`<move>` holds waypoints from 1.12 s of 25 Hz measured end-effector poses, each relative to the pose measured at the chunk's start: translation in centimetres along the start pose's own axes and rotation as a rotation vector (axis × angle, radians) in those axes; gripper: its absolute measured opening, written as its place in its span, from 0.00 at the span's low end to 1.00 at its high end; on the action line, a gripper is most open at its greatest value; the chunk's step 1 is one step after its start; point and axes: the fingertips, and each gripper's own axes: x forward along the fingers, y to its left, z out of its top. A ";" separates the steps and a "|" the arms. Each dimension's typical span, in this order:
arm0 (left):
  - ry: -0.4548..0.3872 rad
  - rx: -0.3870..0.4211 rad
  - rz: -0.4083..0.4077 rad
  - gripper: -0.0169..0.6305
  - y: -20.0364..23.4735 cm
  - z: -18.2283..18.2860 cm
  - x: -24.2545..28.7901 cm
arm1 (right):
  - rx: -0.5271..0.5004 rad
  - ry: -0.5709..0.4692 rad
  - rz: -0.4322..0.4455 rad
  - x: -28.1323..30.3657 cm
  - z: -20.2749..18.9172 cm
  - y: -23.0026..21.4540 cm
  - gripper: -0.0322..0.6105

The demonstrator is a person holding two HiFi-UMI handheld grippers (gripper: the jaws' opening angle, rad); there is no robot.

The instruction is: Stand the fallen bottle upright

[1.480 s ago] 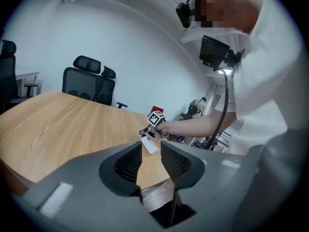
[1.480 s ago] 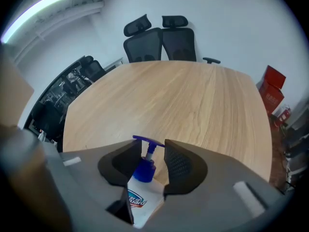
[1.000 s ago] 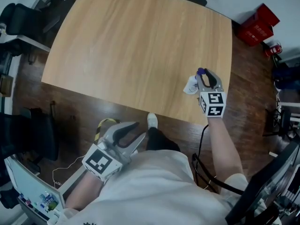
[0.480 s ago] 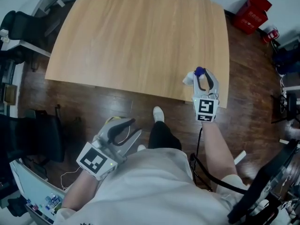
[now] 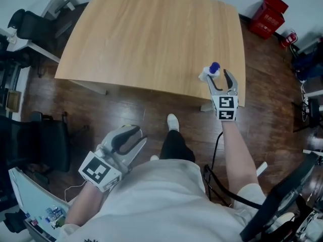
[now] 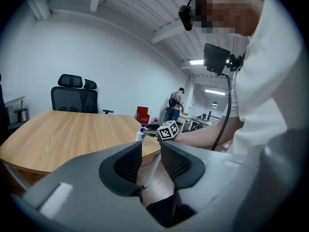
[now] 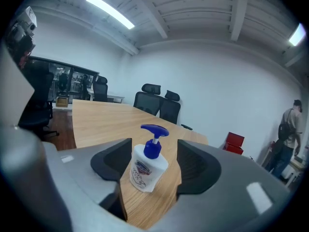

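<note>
A white pump bottle (image 5: 206, 74) with a blue pump head stands upright on the wooden table (image 5: 151, 39), near its front right corner. My right gripper (image 5: 218, 77) reaches over the table edge, and its jaws are opening. The bottle (image 7: 145, 170) stands between the two pads, with a gap on each side. My left gripper (image 5: 135, 135) hangs low over the floor beside the person's body, well away from the table. Its jaws (image 6: 151, 158) stand a little apart with nothing between them. In the left gripper view the bottle (image 6: 140, 134) shows small and far off.
Red crates (image 5: 267, 16) stand on the floor past the table's right side. Black office chairs (image 7: 157, 103) stand at the far end, and another chair (image 5: 30, 24) is at the left. A person (image 7: 285, 129) stands far off at the right.
The right gripper was shut on the bottle; its jaws have now spread apart and the bottle stands free. The left gripper has drifted a little lower and to the left.
</note>
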 end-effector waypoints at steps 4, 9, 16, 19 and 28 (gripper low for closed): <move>-0.003 0.018 0.009 0.21 -0.2 -0.6 -1.3 | 0.035 0.000 -0.021 -1.8 -0.4 0.1 0.50; -0.077 0.069 0.006 0.21 -1.3 0.1 -3.2 | 0.049 0.019 0.003 -8.9 -0.5 3.3 0.50; -0.077 0.032 -0.123 0.21 -5.4 -2.6 -5.4 | 0.149 0.084 -0.007 -24.3 -0.1 8.3 0.50; -0.055 0.069 -0.165 0.21 -7.6 -2.6 -6.1 | 0.215 0.089 0.006 -30.1 0.4 10.0 0.50; -0.094 0.159 -0.152 0.21 -16.0 -4.3 -7.1 | 0.231 -0.012 0.052 -42.6 0.3 12.7 0.50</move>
